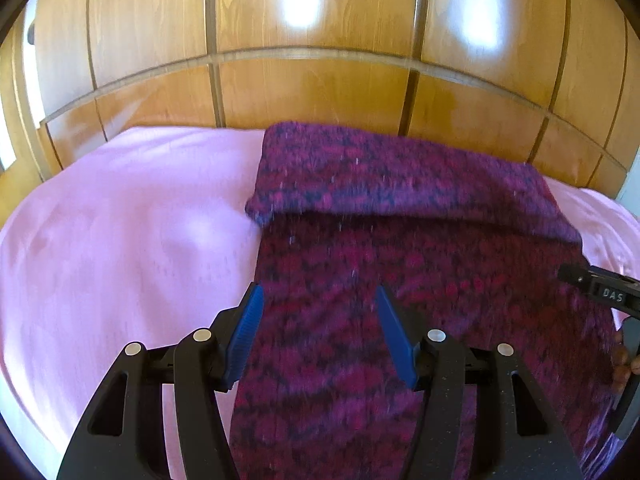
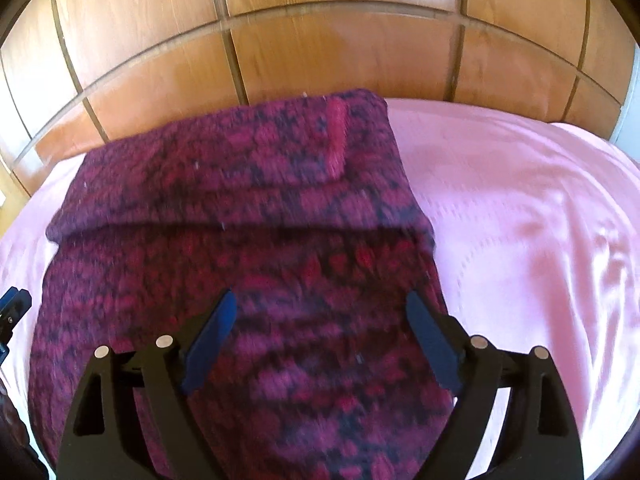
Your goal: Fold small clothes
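Observation:
A purple and crimson knitted garment [image 1: 400, 208] lies on a pink sheet [image 1: 120, 220], its far end folded back toward me over the rest. My left gripper [image 1: 318, 294] hovers open above the garment's left edge, nothing between its blue pads. In the right wrist view the same garment [image 2: 248, 200] fills the middle, and my right gripper [image 2: 320, 300] stands wide open over its near right part, holding nothing. The right gripper's black body [image 1: 600, 292] shows at the left view's right edge, and a piece of the left gripper [image 2: 12, 312] at the right view's left edge.
A wooden panelled wall [image 1: 320, 60] rises straight behind the bed. Pink sheet [image 2: 520, 220] stretches bare to the right of the garment and also to its left. A hand's fingers [image 1: 622, 364] show at the far right edge.

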`<move>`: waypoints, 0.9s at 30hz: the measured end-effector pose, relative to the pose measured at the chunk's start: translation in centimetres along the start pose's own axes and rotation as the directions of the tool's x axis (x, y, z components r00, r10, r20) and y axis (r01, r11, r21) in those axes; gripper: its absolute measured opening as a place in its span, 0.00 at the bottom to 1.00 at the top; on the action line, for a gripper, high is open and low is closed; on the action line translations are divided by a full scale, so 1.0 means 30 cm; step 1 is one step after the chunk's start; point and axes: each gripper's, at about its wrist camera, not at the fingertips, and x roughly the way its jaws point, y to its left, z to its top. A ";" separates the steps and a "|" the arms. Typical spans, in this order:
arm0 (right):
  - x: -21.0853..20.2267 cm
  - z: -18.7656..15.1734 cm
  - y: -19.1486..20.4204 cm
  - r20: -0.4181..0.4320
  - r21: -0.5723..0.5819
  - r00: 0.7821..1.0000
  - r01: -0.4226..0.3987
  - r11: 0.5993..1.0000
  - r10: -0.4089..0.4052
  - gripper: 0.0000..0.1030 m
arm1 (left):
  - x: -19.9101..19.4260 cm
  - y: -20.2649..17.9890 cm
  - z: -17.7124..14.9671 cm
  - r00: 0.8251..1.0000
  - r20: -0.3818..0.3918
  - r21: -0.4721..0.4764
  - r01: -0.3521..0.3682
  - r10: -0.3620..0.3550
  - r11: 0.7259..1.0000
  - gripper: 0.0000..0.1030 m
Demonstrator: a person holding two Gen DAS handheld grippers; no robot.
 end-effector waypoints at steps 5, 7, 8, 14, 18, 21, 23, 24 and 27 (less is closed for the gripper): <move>-0.061 -0.070 -0.016 0.010 -0.023 1.000 0.003 1.000 -0.003 0.84 | 0.002 0.020 -0.075 0.999 -0.052 -0.016 0.004 -0.005 1.000 0.55; -0.098 -0.093 -0.031 0.025 -0.020 1.000 -0.001 1.000 0.002 0.84 | -0.007 0.042 -0.109 0.997 -0.070 -0.026 0.011 -0.012 1.000 0.55; -0.115 -0.105 -0.042 0.032 -0.012 0.999 0.004 1.000 -0.003 0.84 | -0.013 0.055 -0.126 0.997 -0.081 -0.033 0.015 -0.018 0.999 0.55; -0.198 -0.217 -0.143 0.005 0.064 0.997 -0.075 0.995 0.074 0.76 | -0.084 0.130 -0.229 0.988 -0.131 -0.078 0.073 -0.083 0.994 0.55; -0.249 -0.322 -0.187 -0.054 0.088 0.987 -0.145 0.985 0.150 0.53 | -0.147 0.151 -0.303 0.975 -0.166 -0.071 0.136 -0.146 0.988 0.51; -0.291 -0.404 -0.204 -0.104 0.097 0.976 -0.180 0.979 0.190 0.46 | -0.199 0.154 -0.357 0.962 -0.197 -0.058 0.183 -0.191 0.981 0.47; -0.326 -0.465 -0.212 -0.136 0.111 0.966 -0.207 0.972 0.222 0.45 | -0.226 0.149 -0.395 0.951 -0.230 -0.037 0.201 -0.204 0.979 0.43; -0.346 -0.494 -0.209 -0.154 0.115 0.959 -0.220 0.969 0.236 0.45 | -0.233 0.148 -0.405 0.949 -0.238 -0.033 0.206 -0.208 0.978 0.39; -0.382 -0.571 -0.194 -0.228 0.122 0.930 -0.265 0.956 0.287 0.39 | -0.252 0.149 -0.431 0.940 -0.262 -0.022 0.219 -0.217 0.975 0.22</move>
